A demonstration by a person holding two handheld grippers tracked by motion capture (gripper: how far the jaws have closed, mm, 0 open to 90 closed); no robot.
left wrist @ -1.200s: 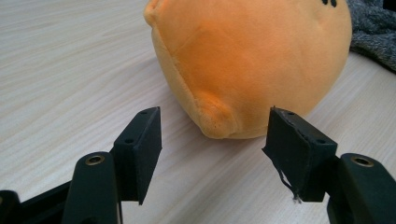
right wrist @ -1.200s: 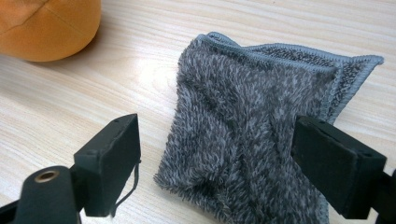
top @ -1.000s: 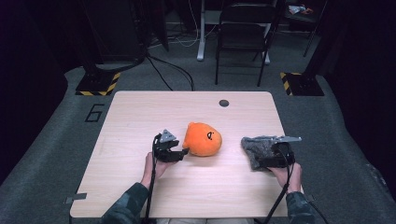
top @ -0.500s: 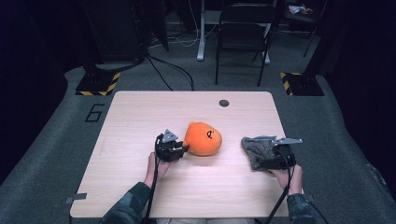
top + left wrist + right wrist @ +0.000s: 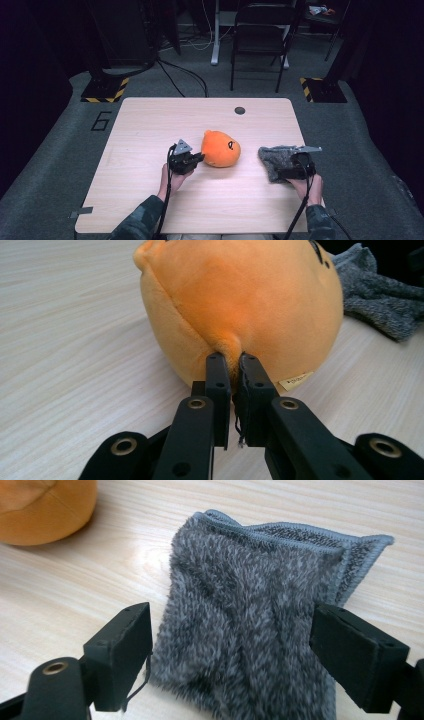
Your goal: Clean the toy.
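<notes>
The orange plush toy [image 5: 220,149] sits on the light wood table [image 5: 140,125], roughly in the middle and a bit toward the person's side. It's round and squishy, with a small dark mark on its upper right in the high view and a little tag at its base in the left gripper view. The left gripper [image 5: 231,371] has just been closing and its jaws are now pinched together on a small fold of the toy's orange fabric, low on the side facing it — you can see the fabric bunched up between the tips. In the high view that gripper [image 5: 199,157] sits just left of the toy, with a hand behind it.

Off to the toy's right, near but not touching, lies a fuzzy grey cloth [image 5: 276,159], crumpled, with a stitched edge. The right gripper [image 5: 232,652] has its jaws spread wide on either side of the cloth — the pads aren't pressing on it, so it's just straddling it.

Behind the table there's a folding chair [image 5: 260,35] on the grey floor.
</notes>
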